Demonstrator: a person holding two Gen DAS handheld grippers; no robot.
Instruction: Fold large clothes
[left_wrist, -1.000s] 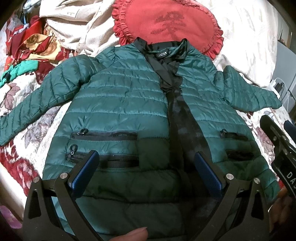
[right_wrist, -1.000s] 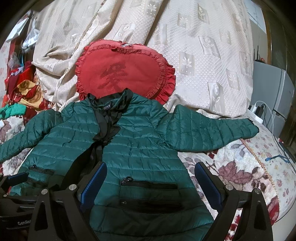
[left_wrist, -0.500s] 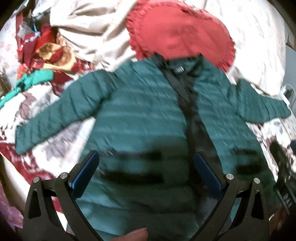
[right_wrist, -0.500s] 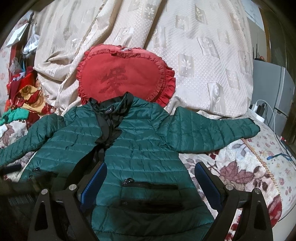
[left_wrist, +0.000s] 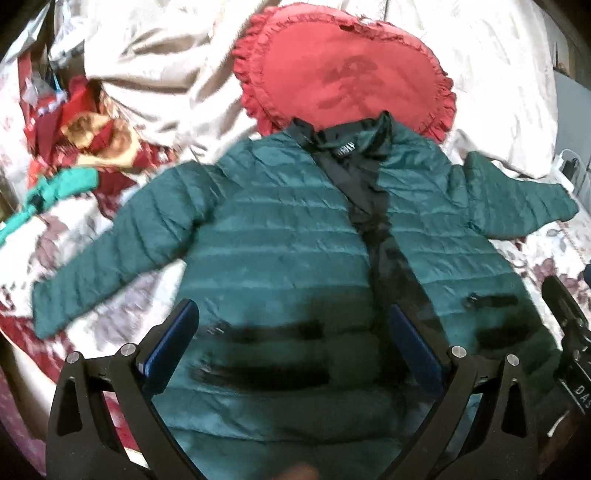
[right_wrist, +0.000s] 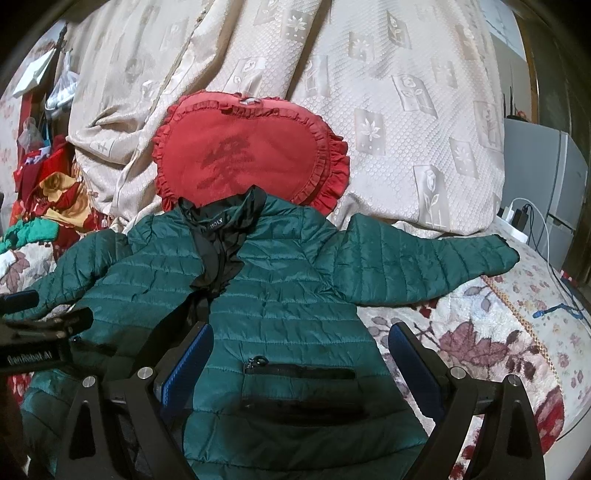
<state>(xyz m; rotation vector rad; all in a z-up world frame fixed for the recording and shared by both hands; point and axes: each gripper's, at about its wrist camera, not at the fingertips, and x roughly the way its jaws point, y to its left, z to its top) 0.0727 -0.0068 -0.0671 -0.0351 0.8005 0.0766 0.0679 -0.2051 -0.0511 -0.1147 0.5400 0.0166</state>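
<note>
The dark green quilted puffer jacket (right_wrist: 288, 295) lies front-up and flat on the floral bedspread (right_wrist: 491, 332), collar touching the red heart-shaped frilled cushion (right_wrist: 243, 162), both sleeves spread wide. Nothing is folded yet, so I judge the step in hand is the first fold: bring a sleeve in across the chest.

To do that well, I'd pinch near the cuff, not mid-sleeve, where the slick padded fabric could slide out of a shallow bite. The sleeve on my right (right_wrist: 424, 266) is fully laid out, its cuff near the bed's edge, so I'd lift it low, sweep it across the black zipper placket (right_wrist: 212, 266), and lay it straight along the quilting lines. The other sleeve (left_wrist: 110, 254) would follow the same way.

Now the jaws. My left gripper (left_wrist: 295, 339) hangs over the lower front by the pockets, blue pads (left_wrist: 173, 343) spread wide, holding nothing, not clearly touching the fabric. That view is blurred. My right gripper (right_wrist: 299, 363) hovers above the zipped pocket (right_wrist: 299, 369), jaws equally wide apart, empty as well.
</note>
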